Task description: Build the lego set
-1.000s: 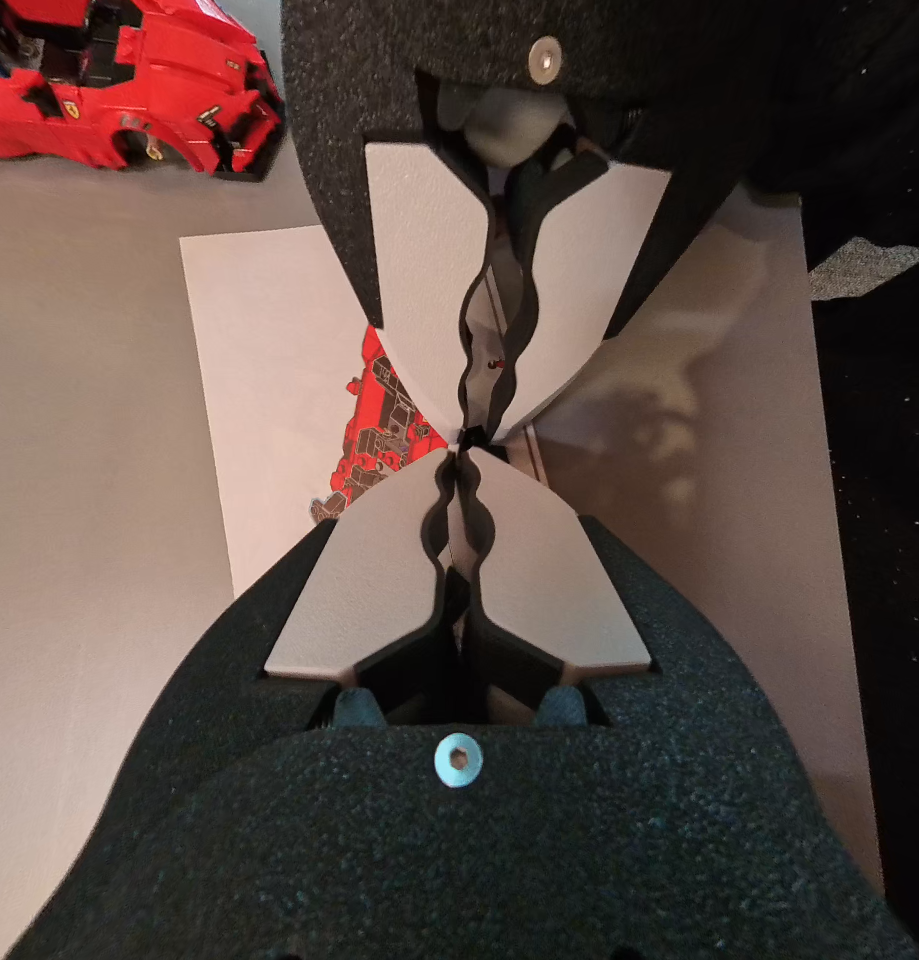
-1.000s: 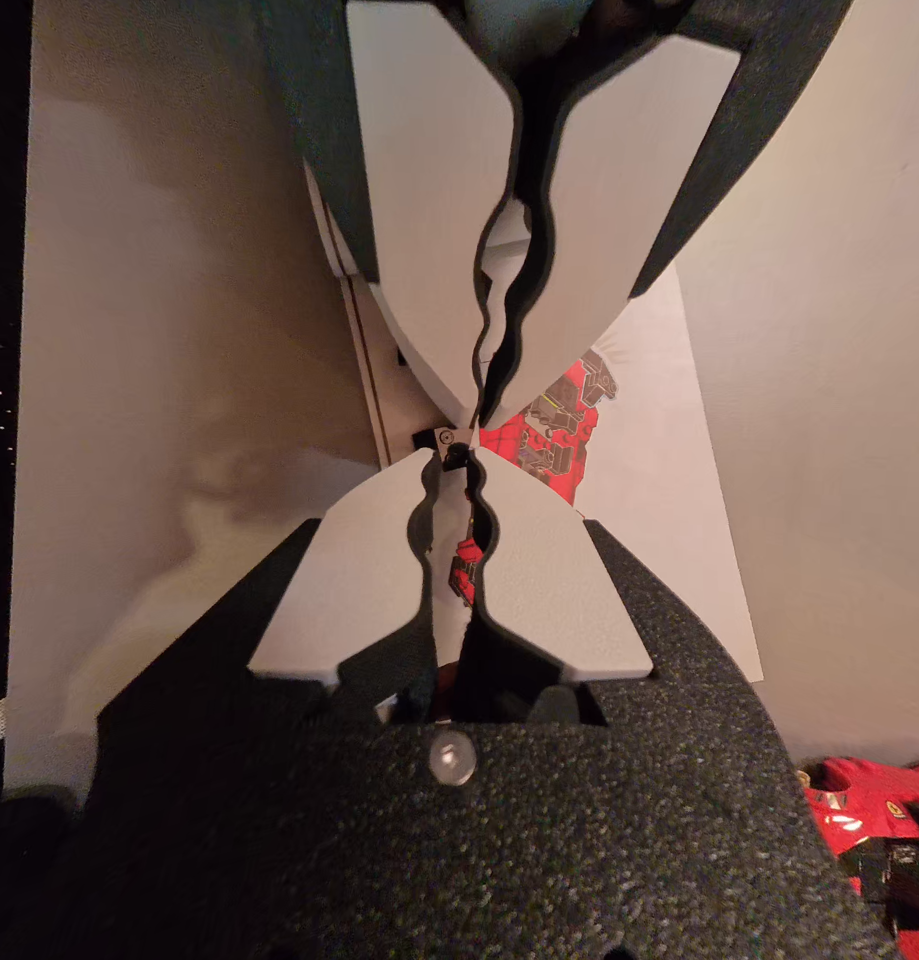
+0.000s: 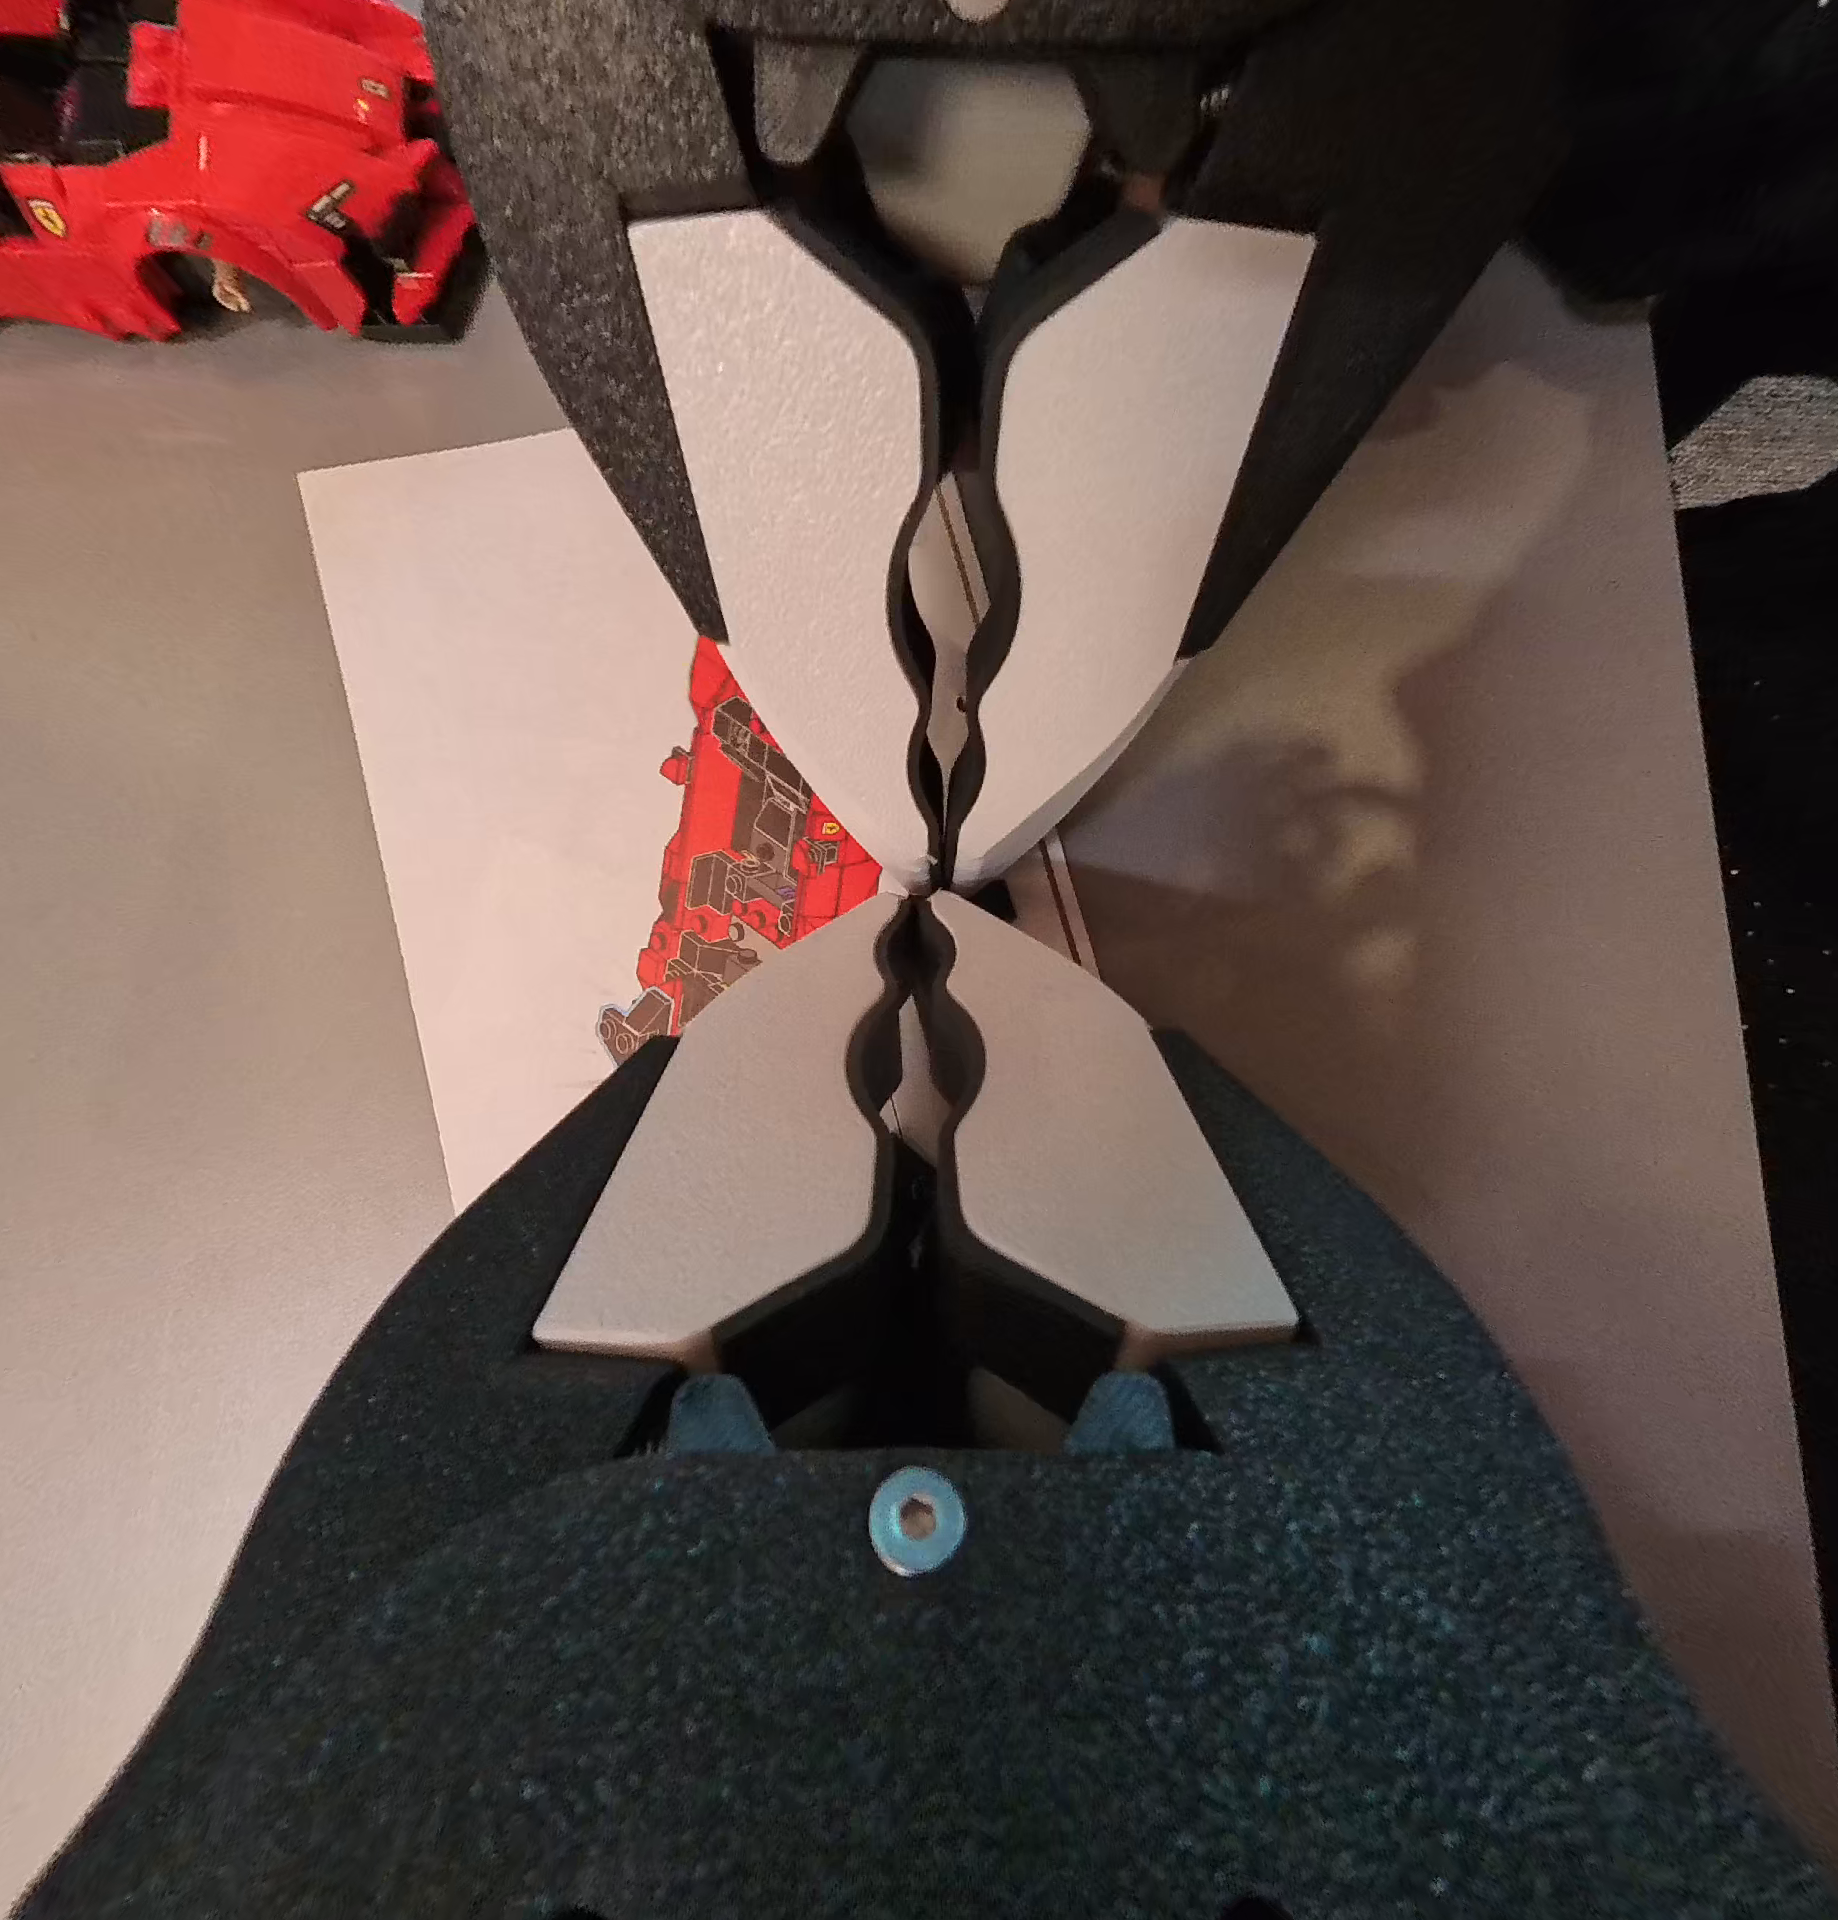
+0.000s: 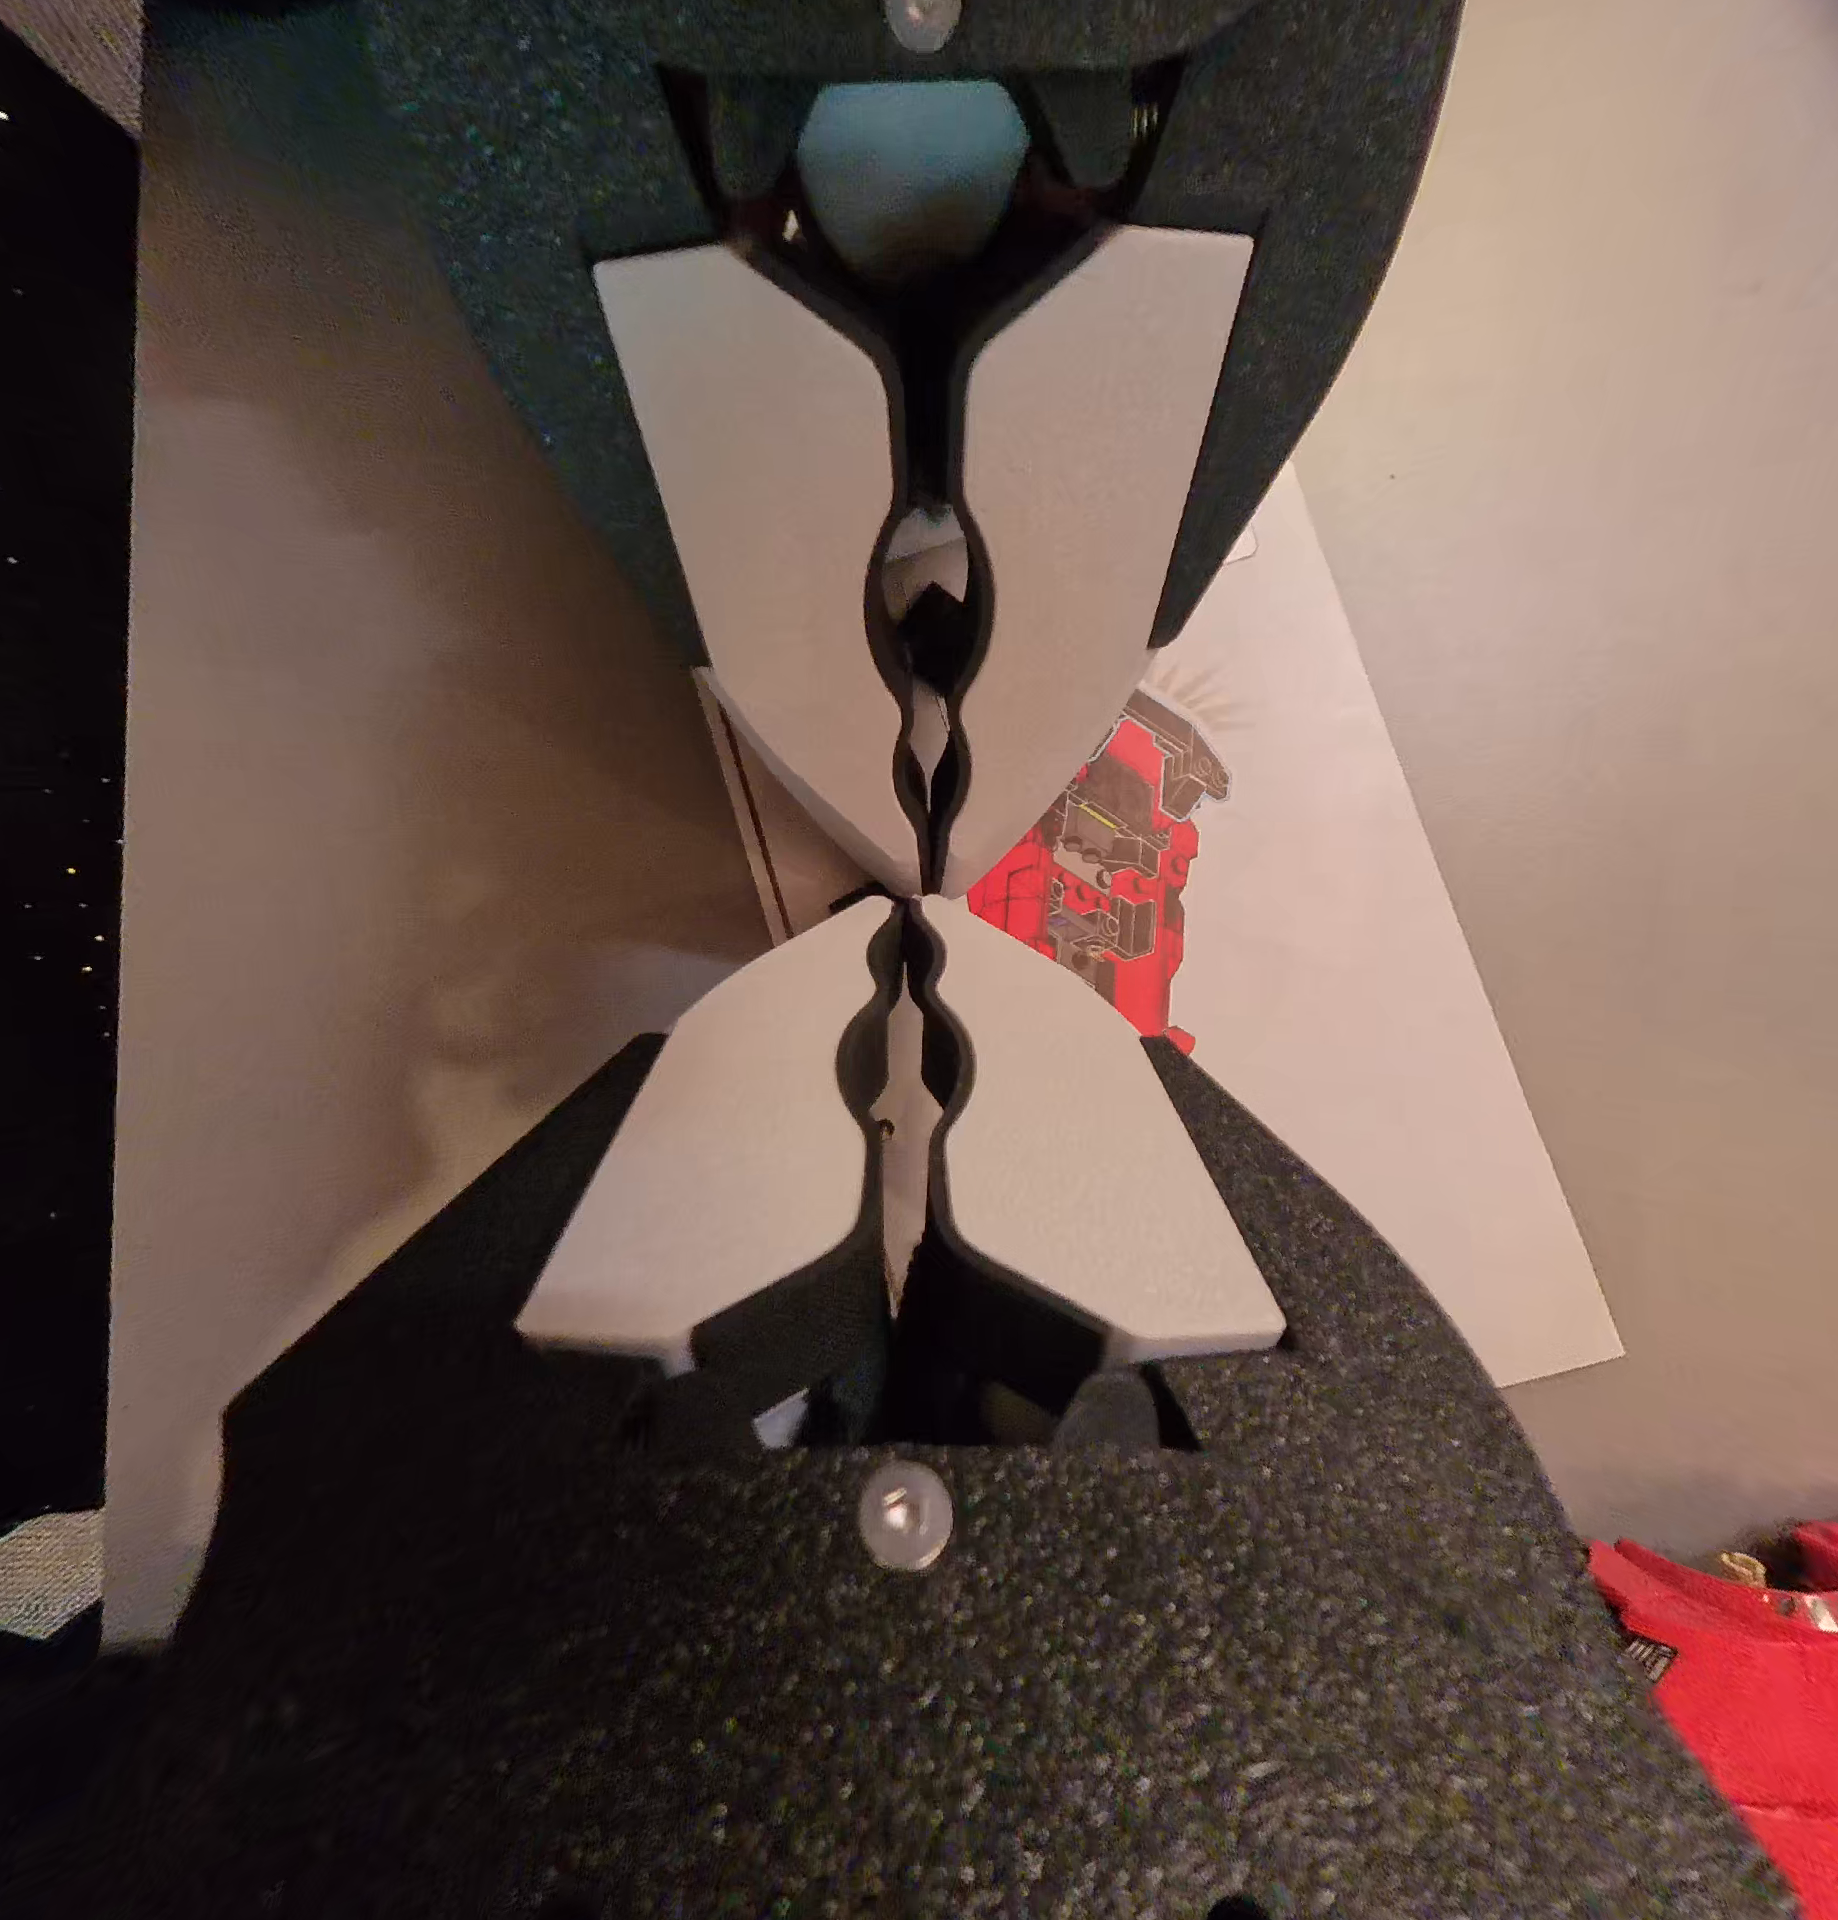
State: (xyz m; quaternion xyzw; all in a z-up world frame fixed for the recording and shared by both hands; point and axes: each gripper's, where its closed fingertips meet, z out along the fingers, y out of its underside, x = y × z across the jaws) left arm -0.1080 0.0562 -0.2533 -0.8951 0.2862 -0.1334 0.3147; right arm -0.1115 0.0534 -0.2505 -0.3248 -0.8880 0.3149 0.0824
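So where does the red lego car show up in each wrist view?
Left wrist view: the red lego car sits in the top left corner, on the table beyond the instruction sheet.
Right wrist view: the car is in the bottom right corner, cut off by the edge.
Shared landmark: the instruction sheet with its red printed drawing, beside the meeting gripper tips.

left gripper point(image 3: 920, 902): pale grey fingers with black wavy inner edges, speckled black body, blue-tinted screw
right gripper point(image 4: 910, 904): white fingers edged black, speckled black body, clear screw
car point(image 3: 198, 177): bright red with black gaps and small yellow badges
sheet point(image 3: 520, 748): white, printed with a red, grey and black drawing
table point(image 3: 115, 831): plain light grey-beige
floor point(image 3: 1798, 935): black with pale flecks
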